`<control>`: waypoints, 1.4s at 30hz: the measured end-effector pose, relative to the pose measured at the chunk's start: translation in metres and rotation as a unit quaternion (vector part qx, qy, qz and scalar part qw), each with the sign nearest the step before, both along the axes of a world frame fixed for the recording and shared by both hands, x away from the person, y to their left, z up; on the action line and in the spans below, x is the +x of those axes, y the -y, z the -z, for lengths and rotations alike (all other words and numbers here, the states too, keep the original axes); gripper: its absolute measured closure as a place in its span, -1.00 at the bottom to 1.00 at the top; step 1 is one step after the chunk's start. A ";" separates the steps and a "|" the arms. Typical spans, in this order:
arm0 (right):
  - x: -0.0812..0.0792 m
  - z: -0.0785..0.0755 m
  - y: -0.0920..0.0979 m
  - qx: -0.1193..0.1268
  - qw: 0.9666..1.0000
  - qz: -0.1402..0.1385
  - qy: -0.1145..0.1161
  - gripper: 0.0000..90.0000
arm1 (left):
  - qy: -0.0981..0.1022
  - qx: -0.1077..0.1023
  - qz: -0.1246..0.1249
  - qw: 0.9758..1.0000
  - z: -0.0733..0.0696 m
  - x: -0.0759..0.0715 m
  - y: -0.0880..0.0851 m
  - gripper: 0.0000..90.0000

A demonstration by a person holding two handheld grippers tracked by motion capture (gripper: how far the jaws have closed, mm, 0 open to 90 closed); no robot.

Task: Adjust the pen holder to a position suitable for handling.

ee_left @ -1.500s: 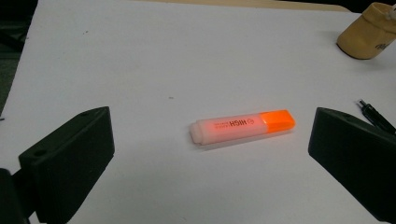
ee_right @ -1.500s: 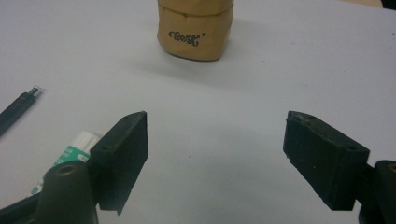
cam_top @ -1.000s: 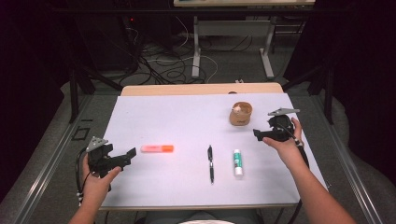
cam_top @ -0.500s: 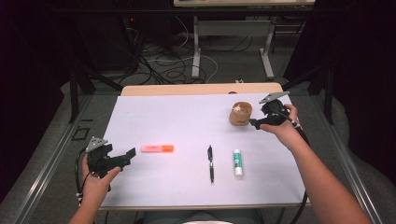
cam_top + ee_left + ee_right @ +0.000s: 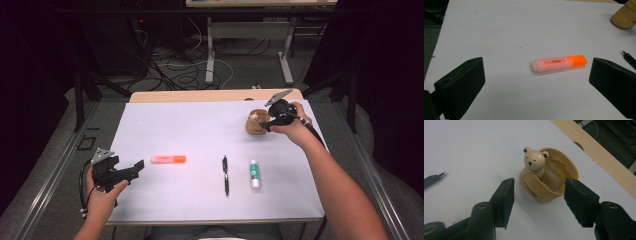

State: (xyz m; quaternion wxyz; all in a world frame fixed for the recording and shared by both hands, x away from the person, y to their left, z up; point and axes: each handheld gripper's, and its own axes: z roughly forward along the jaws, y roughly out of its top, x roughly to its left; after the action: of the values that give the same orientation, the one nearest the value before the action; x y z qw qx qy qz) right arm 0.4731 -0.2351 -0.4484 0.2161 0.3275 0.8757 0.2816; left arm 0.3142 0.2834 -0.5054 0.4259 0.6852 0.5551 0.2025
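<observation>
In the high view, a white counter (image 5: pixel 200 130) is seen with a person's forearms coming in from below. The left tool (image 5: pixel 136 168) is held low at the near left corner, its jaws spread and pointed toward an orange highlighter (image 5: pixel 168 159) lying just beyond them. A black pen (image 5: pixel 225 173) and a white glue stick (image 5: pixel 255 173) lie side by side nearer the middle. At the far right, the right tool (image 5: pixel 263 126) is brought up against a tan wooden cup (image 5: pixel 255 124), which stands near the counter's far edge.

In the left gripper view, the left tool (image 5: pixel 536 80) is shown wide open with nothing gripped; the highlighter (image 5: pixel 559 63) lies flat ahead of the gap, touched by neither jaw. The cup (image 5: pixel 624 16) is glimpsed at the upper right corner, and the pen tip (image 5: pixel 629 58) at the right edge.

In the right gripper view, the right tool (image 5: pixel 539 195) is seen about half open, its jaws having just been closing. The cup (image 5: pixel 549 183), carrying a small bear figure (image 5: pixel 534 160), stands just beyond and between the jaw tips; no pad is pressed on it. The pen (image 5: pixel 434 179) is seen at the left edge
</observation>
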 end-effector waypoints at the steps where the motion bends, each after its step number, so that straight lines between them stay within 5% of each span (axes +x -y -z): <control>1: 0.003 0.004 -0.003 0.004 1.000 0.001 -0.010 -0.09 | 0.000 0.000 0.000 1.000 0.000 0.000 0.000 -0.99; 13: 0.017 0.019 -0.012 -0.013 1.000 0.005 -0.027 -0.04 | -0.006 0.002 0.004 1.000 0.001 0.001 0.000 -0.98; 21: 0.028 0.030 -0.020 -0.006 1.000 -0.013 -0.015 -0.03 | -0.007 0.002 0.004 1.000 0.002 0.000 0.000 -0.98; 29: 0.034 0.037 -0.022 -0.037 0.999 -0.026 -0.019 0.02 | -0.009 0.003 0.002 1.000 0.003 0.001 0.000 -0.98; 42: 0.036 0.053 -0.022 -0.009 0.999 -0.029 -0.035 0.07 | -0.012 0.005 0.000 1.000 0.004 0.001 0.000 -0.98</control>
State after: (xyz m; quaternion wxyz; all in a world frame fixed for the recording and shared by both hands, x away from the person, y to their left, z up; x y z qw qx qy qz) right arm 0.5095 -0.2129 -0.5016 0.1804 0.3097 0.8943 0.2680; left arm 0.3155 0.2832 -0.5092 0.4163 0.6897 0.5588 0.1969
